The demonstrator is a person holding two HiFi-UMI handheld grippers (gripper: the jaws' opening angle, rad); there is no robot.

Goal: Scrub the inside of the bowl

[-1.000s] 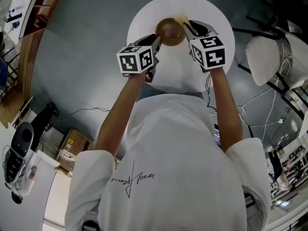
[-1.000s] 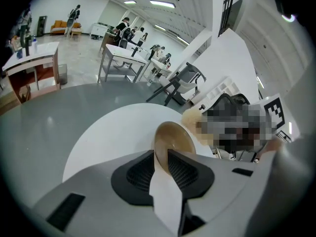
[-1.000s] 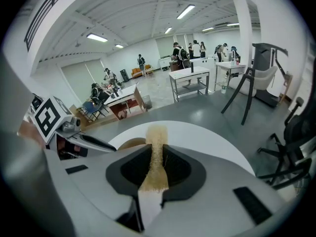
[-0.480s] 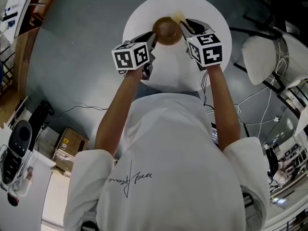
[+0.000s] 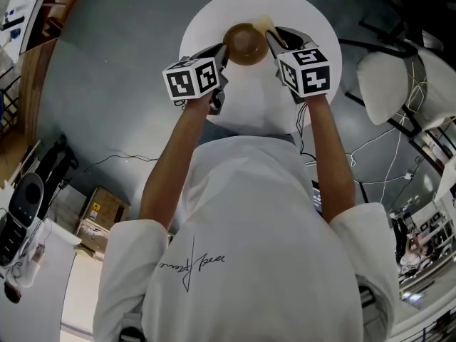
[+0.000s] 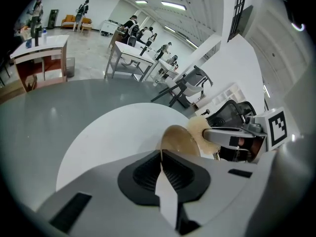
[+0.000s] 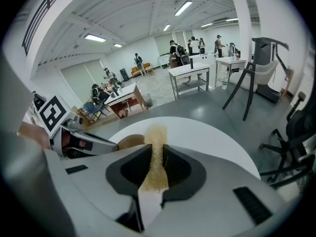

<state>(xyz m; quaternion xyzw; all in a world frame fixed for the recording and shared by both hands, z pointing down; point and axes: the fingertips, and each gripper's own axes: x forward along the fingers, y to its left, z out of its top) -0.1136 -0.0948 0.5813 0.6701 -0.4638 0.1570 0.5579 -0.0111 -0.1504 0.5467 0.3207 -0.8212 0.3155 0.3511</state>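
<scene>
Two grippers are in my hands, and both are clamped: my left gripper (image 6: 161,157) pinches the thin rim of a small brown bowl (image 5: 246,45), and my right gripper (image 7: 154,154) squeezes a tan, coarse scrub pad (image 7: 157,132) between its jaws. The pad's free end meets the bowl at its far right edge, directly between the two grippers. Bowl and pad are held over a round white table (image 5: 214,20) that stands on a grey floor (image 5: 114,84).
</scene>
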